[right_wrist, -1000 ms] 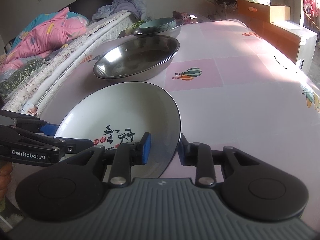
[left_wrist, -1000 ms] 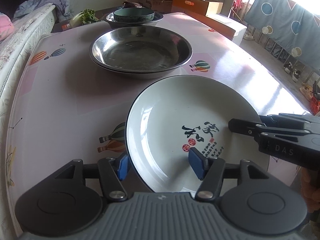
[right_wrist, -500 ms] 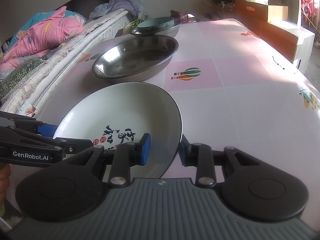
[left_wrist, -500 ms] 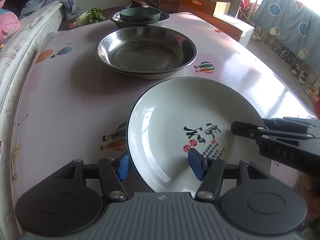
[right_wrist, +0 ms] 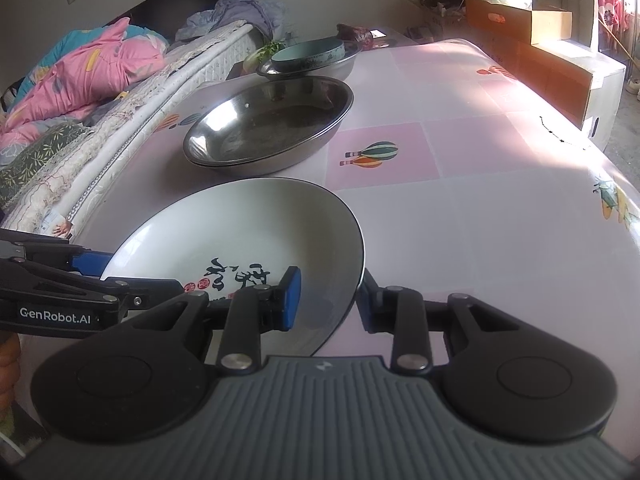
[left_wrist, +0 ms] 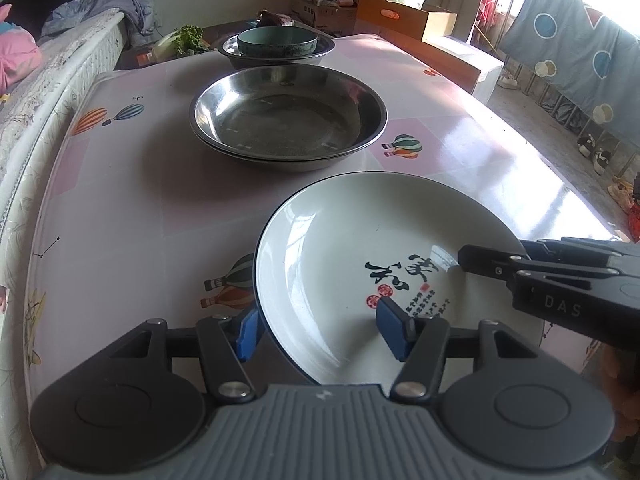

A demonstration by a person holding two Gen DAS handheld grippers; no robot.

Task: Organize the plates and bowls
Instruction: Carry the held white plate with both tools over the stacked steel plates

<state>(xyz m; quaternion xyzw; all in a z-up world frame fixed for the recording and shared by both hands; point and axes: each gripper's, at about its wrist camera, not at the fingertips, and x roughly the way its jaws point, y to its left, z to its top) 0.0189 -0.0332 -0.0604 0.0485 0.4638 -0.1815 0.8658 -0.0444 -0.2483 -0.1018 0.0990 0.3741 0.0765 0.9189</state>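
On a pink balloon-print bench (left_wrist: 120, 208) beside a bed (right_wrist: 80, 92), the white plate (left_wrist: 360, 240) is sitting in the lower centre of both views, with the right claw (right_wrist: 326, 298) clenching its rim from one side and the left claw (left_wrist: 324, 330) straddling the opposite rim, its pads apparently not yet pressing. The step in hand is probably lifting the plate to stack it, so the next move is calling for a level lift toward the steel basin (left_wrist: 288, 120) in the upper middle. Beyond it a teal bowl (left_wrist: 276, 42) is resting in another steel dish (left_wrist: 324, 50), while nothing is blocking the short path between.
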